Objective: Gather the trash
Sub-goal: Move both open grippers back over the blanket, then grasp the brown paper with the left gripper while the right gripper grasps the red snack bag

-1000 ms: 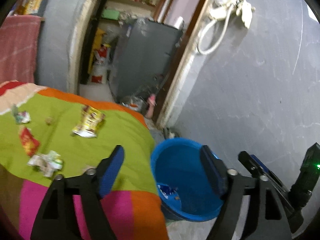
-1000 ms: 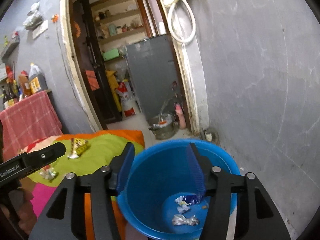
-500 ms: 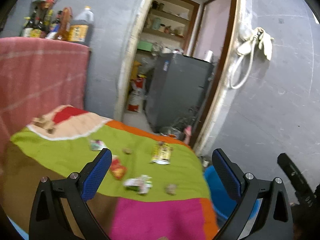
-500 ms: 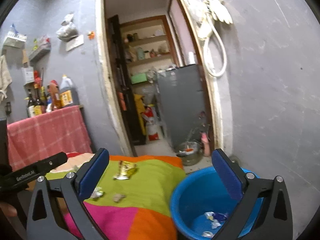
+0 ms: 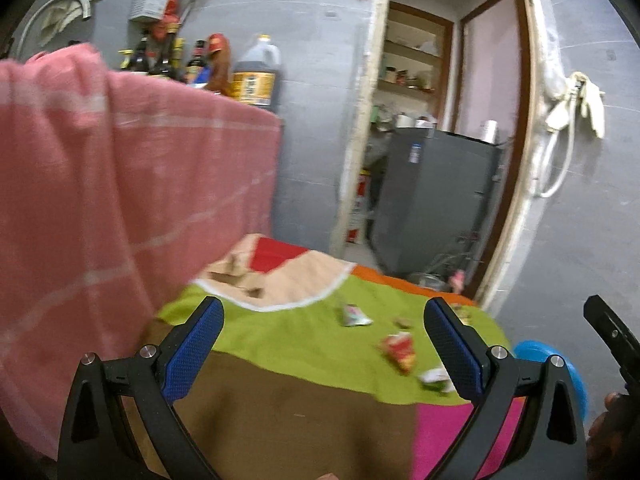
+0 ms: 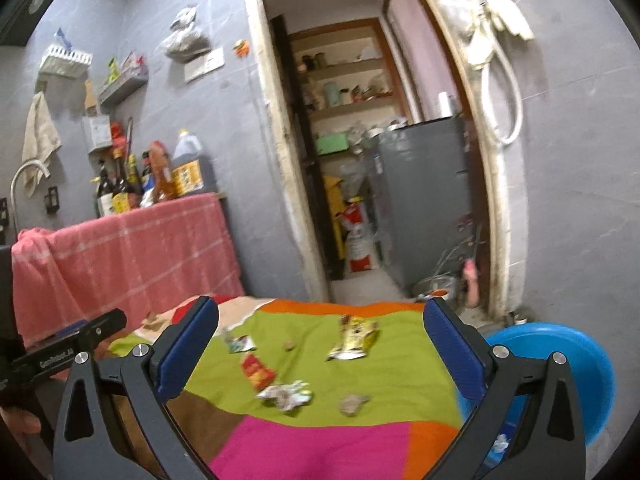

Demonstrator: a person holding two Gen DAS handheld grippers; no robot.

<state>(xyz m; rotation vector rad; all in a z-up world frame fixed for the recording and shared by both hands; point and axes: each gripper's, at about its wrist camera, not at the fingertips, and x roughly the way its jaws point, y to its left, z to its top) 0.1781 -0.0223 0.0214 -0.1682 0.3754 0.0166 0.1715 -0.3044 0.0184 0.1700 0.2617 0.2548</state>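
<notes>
L wrist: left gripper fingers wide apart, nothing between – red wrapper lies on patchwork cloth ahead.
R wrist: right gripper fingers wide apart, empty; crumpled wrappers on cloth, blue tub at rt, beside cloth edge.

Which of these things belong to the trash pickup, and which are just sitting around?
Job: yellow wrapper, red wrapper, crumpled paper, blue tub.
Lying about: pink towel, oil jug, grey cabinet, patchwork cloth.
</notes>
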